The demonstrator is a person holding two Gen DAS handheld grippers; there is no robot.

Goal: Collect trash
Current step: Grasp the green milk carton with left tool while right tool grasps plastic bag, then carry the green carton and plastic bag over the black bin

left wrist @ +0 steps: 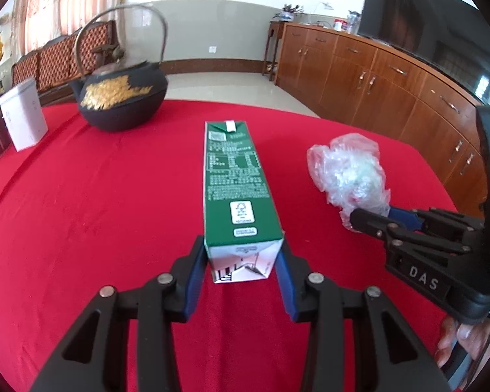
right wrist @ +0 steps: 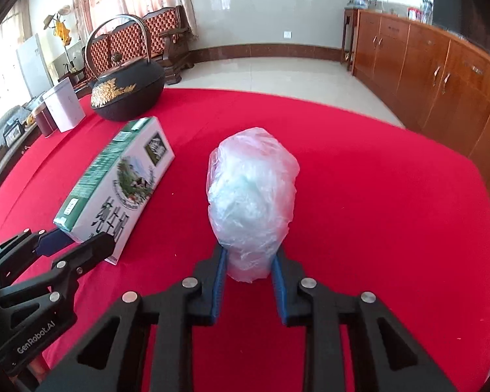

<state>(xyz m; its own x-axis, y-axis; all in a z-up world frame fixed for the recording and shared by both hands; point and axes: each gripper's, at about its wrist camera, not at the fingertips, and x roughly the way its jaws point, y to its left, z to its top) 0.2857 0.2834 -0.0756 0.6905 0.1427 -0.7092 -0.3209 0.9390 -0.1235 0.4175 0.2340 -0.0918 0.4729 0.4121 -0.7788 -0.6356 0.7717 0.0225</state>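
A long green-and-white cardboard milk carton point(left wrist: 235, 189) is seen lying on its side on the red tablecloth point(left wrist: 98, 212), its bottom end turned toward the left gripper point(left wrist: 241, 261). Because it lies lengthwise along the line of the fingers, its narrow end is offered to them, which is probably why it is approached from this end. The blue pads point(left wrist: 192, 271) are set against the two side faces of the carton's near end, with no gap visible on either side, so the carton is judged to be gripped, though only at its last portion; it may sag or pivot when lifted.

Beside the carton, near but apart from it, a crumpled ball of clear plastic film point(right wrist: 251, 202) with something pale green inside is held at its near, lower part by the right gripper point(right wrist: 249, 261). The fingers are drawn in to a moderate width, and the film is pressed between the blue pads point(right wrist: 220, 271). From the left wrist view the bundle is seen standing out beyond the fingertips; whether it rests on the cloth or is lifted clear cannot be told. Being soft, it is likely to compress and could slip if held lightly.

Both pieces of trash are thus taken up at once, one per gripper. No bin or bag is visible in either view, so where they are to be carried cannot be told. A black cast-iron teapot with gold markings point(left wrist: 121, 98) and a white box point(left wrist: 24, 114) stand at the far left of the table, well apart from both grips.
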